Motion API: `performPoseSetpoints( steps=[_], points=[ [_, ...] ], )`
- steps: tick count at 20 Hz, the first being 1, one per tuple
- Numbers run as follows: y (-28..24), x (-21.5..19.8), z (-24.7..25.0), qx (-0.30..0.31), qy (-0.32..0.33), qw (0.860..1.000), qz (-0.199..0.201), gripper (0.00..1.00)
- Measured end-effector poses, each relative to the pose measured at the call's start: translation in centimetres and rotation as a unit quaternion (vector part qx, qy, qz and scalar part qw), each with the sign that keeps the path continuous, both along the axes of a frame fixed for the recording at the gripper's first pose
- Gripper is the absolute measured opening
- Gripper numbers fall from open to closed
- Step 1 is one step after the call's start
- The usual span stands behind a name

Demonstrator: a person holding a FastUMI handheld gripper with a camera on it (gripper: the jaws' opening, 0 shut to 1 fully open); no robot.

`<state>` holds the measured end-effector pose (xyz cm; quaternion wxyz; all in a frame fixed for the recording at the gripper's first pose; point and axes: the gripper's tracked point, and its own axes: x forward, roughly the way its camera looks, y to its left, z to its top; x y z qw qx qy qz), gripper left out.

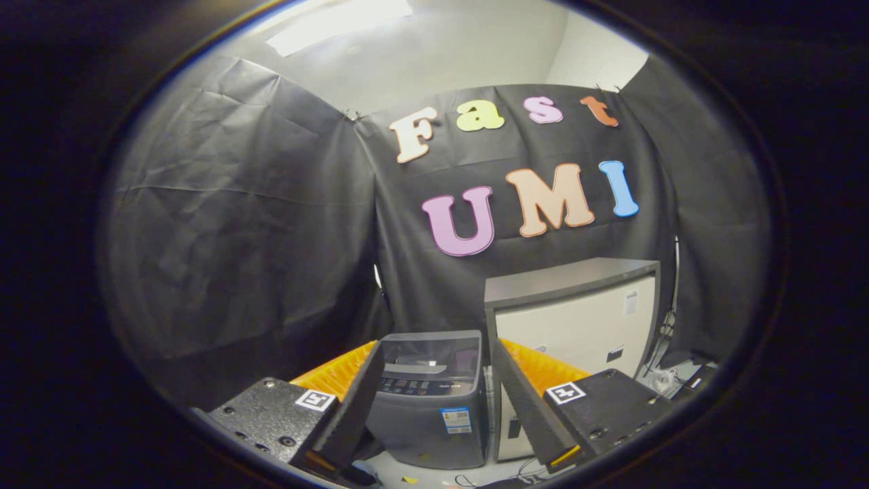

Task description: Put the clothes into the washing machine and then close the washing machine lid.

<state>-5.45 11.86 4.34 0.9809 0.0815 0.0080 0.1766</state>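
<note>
Grey and boxy, the washing machine [432, 401] stands just ahead of the gripper [434, 407], framed between its two spread fingers [353, 407], which hold nothing. Its lid looks closed, though the dim top makes that uncertain. Right beside the machine stands a pale cabinet [577, 319] with a dark top

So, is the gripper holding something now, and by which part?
Nothing is held. The gripper is open, its fingers spread wide with only air between them; the washing machine stands beyond them, untouched, beside a white cabinet.
</note>
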Motion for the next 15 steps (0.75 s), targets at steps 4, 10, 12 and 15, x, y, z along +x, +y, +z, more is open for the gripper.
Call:
performPoseSetpoints(
  steps=[4, 10, 12, 15],
  points=[
    [-0.7, -0.3, -0.7, 0.008, 0.003, 1.000, -0.002, 0.97],
    [0.0, -1.0, 0.1, -0.003, -0.011, 1.000, 0.014, 0.97],
    [-0.7, -0.6, 0.0, -0.017, -0.015, 1.000, -0.010, 0.97],
    [-1.7, 0.2, -1.0, -0.048, -0.007, 0.997, -0.055, 0.97]
  ],
)
